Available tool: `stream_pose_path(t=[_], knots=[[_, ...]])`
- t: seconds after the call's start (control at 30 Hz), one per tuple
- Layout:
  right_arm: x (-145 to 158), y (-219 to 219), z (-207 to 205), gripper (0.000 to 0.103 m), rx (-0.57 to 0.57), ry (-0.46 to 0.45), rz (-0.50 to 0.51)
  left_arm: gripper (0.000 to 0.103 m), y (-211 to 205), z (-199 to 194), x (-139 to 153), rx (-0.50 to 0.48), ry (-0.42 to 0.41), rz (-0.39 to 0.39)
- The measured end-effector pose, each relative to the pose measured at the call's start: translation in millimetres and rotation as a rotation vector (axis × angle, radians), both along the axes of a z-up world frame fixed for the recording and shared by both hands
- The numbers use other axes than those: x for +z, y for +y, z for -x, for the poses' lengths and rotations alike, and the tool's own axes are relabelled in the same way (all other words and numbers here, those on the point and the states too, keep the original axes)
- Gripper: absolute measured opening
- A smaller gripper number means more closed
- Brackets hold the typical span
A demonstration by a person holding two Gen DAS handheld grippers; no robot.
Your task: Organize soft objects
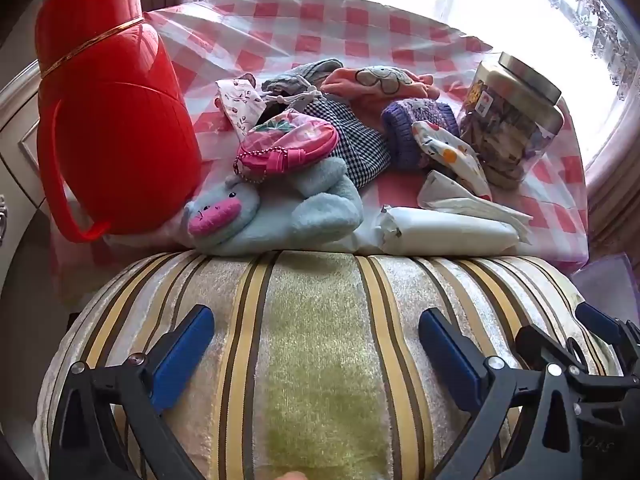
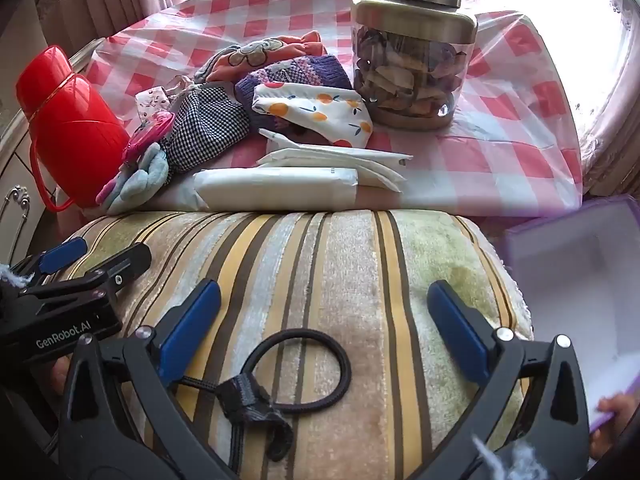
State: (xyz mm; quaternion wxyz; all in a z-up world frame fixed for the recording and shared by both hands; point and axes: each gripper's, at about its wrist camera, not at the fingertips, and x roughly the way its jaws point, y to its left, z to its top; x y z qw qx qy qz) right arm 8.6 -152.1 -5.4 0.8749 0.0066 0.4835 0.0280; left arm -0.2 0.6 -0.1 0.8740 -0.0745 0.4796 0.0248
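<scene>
Two claws, both spread wide and empty, hang over the striped cushion (image 1: 320, 340) at the near edge: the left claw (image 1: 316, 340) in its own view, the right claw (image 2: 324, 316) beside it. Nothing is pinched, nothing touched, so this looks like the very start, the approach before a first pick.

The soft objects sit heaped on the red-checked cloth (image 1: 280, 16) of the tabletop beyond the cushion. Nearest the left claw lies the pale blue plush toy (image 1: 276, 208), a pink coin purse (image 1: 288, 148) resting on it, a houndstooth cloth (image 1: 360, 140) just behind. Further right come a purple knit hat (image 2: 296, 76) and an orange-print fabric piece (image 2: 316, 114), close beside the glass jar (image 2: 412, 56). A red thermos (image 1: 108, 120) stands at the left.

A purple box (image 2: 568, 280) waits open at the right, probably the destination. Next move, I reckon: reach forward, pinch one soft item without dragging its neighbours or nudging the jar.
</scene>
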Motion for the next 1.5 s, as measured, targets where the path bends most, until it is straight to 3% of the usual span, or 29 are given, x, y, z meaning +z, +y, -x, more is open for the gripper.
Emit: stream_pose_path(t=[0.43,1.5], knots=[[-2,5,-3,0.103,-0.001,0.007,-0.009,0.103,12,7,1,-0.005,-0.001,-0.006],[0,-2,1,0.103,-0.004,-0.010,-0.022,0.103,-1,-2,-2,0.010,0.016,-0.037]])
